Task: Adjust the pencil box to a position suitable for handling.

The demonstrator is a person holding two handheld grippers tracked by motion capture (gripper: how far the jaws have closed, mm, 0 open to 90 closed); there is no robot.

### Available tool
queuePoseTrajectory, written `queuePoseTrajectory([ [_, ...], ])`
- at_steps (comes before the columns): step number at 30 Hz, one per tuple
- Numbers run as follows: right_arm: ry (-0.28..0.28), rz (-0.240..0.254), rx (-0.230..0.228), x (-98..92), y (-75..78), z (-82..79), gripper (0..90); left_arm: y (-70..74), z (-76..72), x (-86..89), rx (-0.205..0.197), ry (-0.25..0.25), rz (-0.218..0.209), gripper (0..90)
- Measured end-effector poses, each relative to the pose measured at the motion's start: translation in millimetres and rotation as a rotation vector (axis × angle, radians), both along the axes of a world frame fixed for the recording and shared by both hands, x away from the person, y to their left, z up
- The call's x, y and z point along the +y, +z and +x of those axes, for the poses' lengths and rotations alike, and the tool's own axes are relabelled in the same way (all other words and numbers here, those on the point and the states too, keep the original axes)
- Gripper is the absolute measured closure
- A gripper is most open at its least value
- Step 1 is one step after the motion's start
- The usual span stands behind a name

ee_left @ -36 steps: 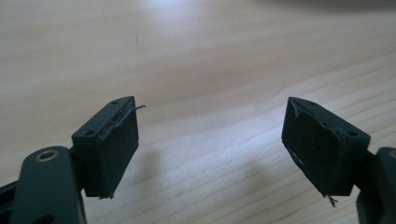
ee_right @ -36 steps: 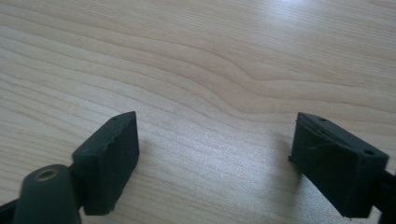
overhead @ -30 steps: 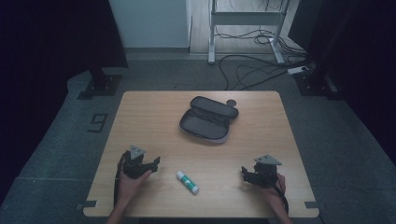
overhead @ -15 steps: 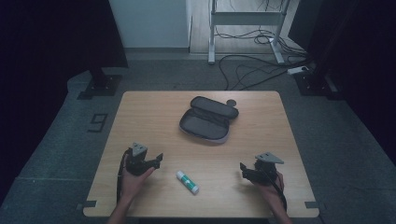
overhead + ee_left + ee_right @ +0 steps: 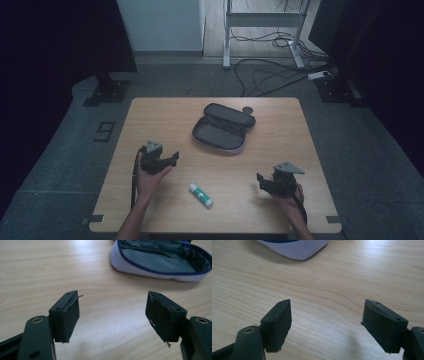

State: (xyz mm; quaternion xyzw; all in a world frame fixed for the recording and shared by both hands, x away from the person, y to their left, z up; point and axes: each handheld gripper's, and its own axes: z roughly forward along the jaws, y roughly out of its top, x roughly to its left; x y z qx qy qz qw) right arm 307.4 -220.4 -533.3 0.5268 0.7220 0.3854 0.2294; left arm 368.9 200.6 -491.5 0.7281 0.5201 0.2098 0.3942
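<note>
Glue stick (image 5: 200,194) on the table (image 5: 150,115), between two spread, empty grippers.

Stick lies flat near the front edge, well short of the open pouch (image 5: 222,131), which sits unzipped mid-table (likely so things can be dropped in). Left gripper (image 5: 172,158) is held just above the wood, up and left of the stick, jaws wide and aimed toward the pouch (image 5: 160,260). Right gripper (image 5: 260,180) waits to the stick's right, well apart, jaws also wide over bare wood.
</note>
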Motion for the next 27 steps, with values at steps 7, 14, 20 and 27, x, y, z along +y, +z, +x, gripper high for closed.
queuePoseTrajectory([
  [7,0.012,0.000,0.007,-0.1,-1.4,1.3,24.3,10.0,19.6,-16.3,0.000,-0.027,0.009,28.6],
  [14,0.009,-0.005,0.001,0.7,-3.5,3.3,26.0,12.5,38.5,-25.2,0.024,-0.043,0.017,28.9],
  [20,0.014,-0.009,0.007,2.0,-5.4,4.8,26.3,11.4,52.8,-30.1,0.042,-0.047,0.018,29.1],
  [27,0.025,-0.018,0.016,8.1,-9.6,7.3,27.0,4.5,73.4,-36.8,0.063,-0.047,0.042,30.2],
])
